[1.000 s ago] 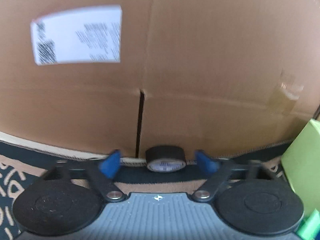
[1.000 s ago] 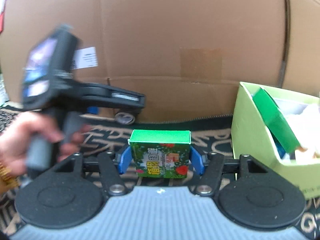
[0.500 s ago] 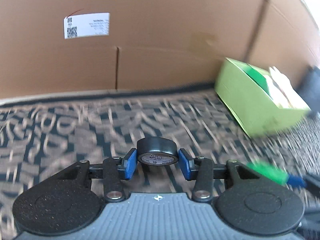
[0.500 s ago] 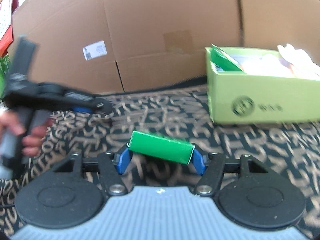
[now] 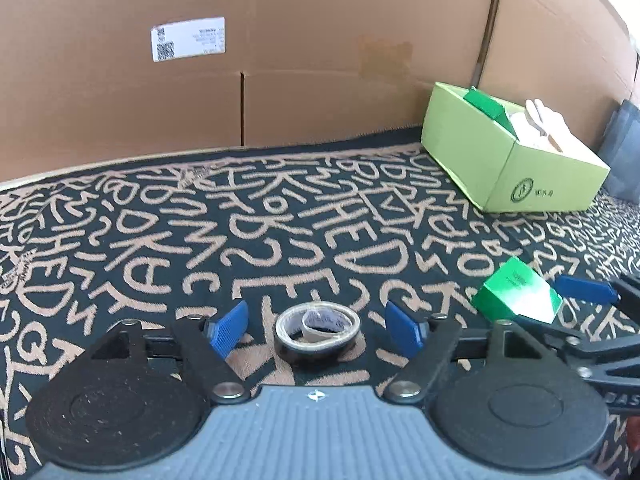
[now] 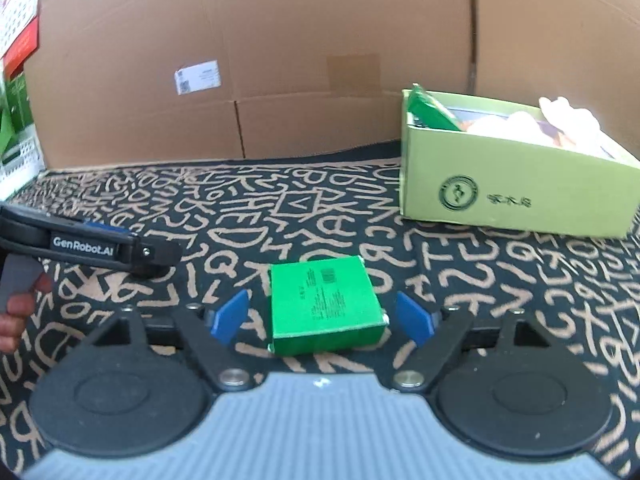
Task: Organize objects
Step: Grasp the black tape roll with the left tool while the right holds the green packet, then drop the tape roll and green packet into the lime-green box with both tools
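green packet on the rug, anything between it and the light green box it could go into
Nothing visible. The green packet lies flat between the opening jaws of the right hand-held gripper, untouched by the pads. From there to the light green box only bare patterned rug shows. The box's top is open.

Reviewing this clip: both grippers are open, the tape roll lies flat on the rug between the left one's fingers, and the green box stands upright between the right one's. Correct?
Not quite. The right wrist view shows the green box lying flat on the rug, not upright. The rest holds: tape roll flat, left gripper and right gripper jaws opening.
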`<action>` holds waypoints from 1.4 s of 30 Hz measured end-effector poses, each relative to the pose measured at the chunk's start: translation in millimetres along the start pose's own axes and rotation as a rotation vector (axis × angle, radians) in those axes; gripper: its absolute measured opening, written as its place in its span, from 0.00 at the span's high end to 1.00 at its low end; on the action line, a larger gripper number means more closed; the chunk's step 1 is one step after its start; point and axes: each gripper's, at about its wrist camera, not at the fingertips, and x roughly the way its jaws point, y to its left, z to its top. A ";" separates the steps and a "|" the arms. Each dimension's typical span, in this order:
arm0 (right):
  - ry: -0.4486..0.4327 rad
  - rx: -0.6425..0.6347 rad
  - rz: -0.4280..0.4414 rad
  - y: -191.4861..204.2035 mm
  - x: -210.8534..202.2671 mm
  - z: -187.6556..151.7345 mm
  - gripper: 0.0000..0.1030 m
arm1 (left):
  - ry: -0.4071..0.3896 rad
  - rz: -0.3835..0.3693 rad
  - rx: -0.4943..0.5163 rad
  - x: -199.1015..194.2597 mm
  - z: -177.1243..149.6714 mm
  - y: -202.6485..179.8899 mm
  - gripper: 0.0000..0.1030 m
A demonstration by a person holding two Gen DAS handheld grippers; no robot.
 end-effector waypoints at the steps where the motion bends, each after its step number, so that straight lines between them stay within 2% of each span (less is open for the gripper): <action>1: 0.007 -0.013 -0.006 0.7 2.7 0.3 0.21 | 0.006 -0.011 0.002 -0.2 -0.7 -0.4 0.24; 11: 0.060 -0.025 -0.003 -3.6 20.8 2.5 0.22 | -0.018 0.023 0.055 7.7 -4.7 -5.6 0.21; 13: 0.068 -0.024 0.001 -4.1 21.9 2.4 0.25 | -0.027 0.026 0.081 9.0 -5.4 -6.3 0.22; 14: 0.067 -0.026 0.008 -4.1 21.7 2.1 0.32 | -0.030 0.027 0.095 9.5 -5.9 -6.8 0.23; 16: 0.061 -0.035 0.015 -2.6 20.1 1.8 0.41 | -0.047 0.022 0.115 8.5 -5.8 -8.1 0.50; 17: 0.060 -0.039 0.011 -1.8 19.6 1.4 0.42 | -0.044 0.017 0.117 7.6 -3.9 -8.6 0.54; 21: 0.042 0.011 0.028 -10.1 9.1 1.7 0.42 | -0.017 -0.063 0.116 3.1 8.2 -15.6 0.54; 25: -0.039 0.027 0.007 -29.0 -21.1 11.6 0.42 | -0.079 -0.160 0.152 -12.5 34.8 -37.3 0.54; 31: -0.196 0.008 -0.157 -72.9 -55.1 49.0 0.42 | -0.197 -0.315 0.129 -25.9 103.8 -80.9 0.54; 35: -0.263 0.017 -0.248 -104.2 -53.9 74.7 0.42 | -0.273 -0.336 0.150 -19.4 143.8 -120.2 0.54; 37: -0.291 0.019 -0.282 -119.8 -46.5 86.4 0.42 | -0.296 -0.318 0.155 -6.7 161.0 -139.8 0.54; 40: -0.322 0.006 -0.331 -137.7 -28.4 103.1 0.42 | -0.292 -0.278 0.151 21.9 179.9 -164.0 0.54; 42: -0.320 0.034 -0.318 -149.5 -13.4 112.1 0.42 | -0.277 -0.264 0.131 43.0 189.2 -173.9 0.54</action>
